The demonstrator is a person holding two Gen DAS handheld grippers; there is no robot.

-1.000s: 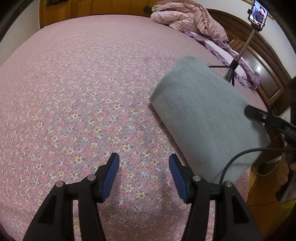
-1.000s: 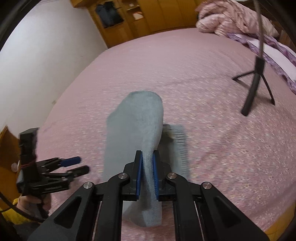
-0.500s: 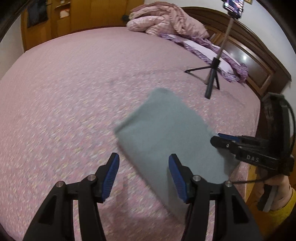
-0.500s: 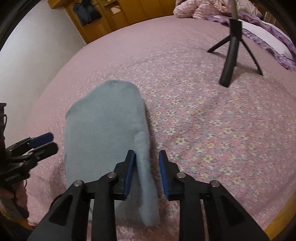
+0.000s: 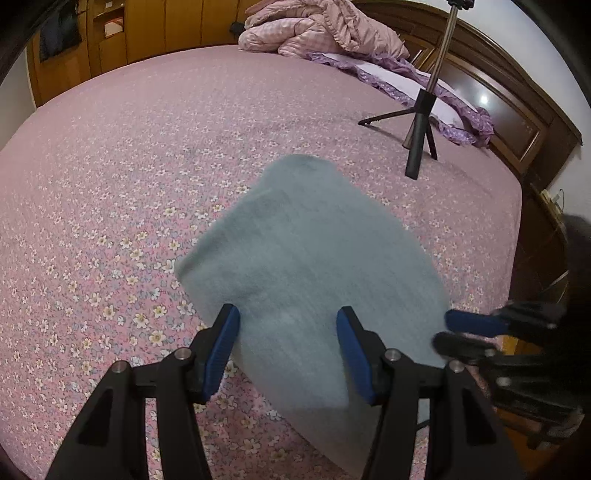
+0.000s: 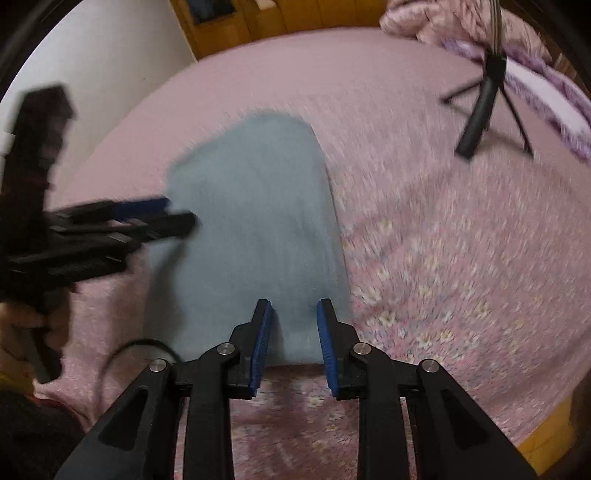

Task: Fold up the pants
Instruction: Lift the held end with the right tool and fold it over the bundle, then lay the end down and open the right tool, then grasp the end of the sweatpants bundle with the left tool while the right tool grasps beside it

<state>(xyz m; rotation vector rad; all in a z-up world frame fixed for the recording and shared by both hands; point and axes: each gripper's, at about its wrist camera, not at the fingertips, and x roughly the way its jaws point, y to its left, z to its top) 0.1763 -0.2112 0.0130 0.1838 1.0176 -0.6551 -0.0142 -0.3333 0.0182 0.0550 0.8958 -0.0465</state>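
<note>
Lying folded, pants (image 6: 258,229) ahead of right gripper (image 6: 293,332)

On my feed the folded pants (image 5: 314,266) are a plain pale grey-blue, no print at all. The bedspread (image 5: 122,173) under them is dusty pink with tiny white and yellow flowers all over. Both my grippers are black with bright blue pads (image 5: 221,343). Upper right there's a black tripod (image 5: 419,129), a frilly purple pillow (image 5: 399,74) behind it, and a pink checked quilt (image 5: 317,26) at the top. Orange-brown wooden cupboards (image 5: 110,40) upper left.
</note>
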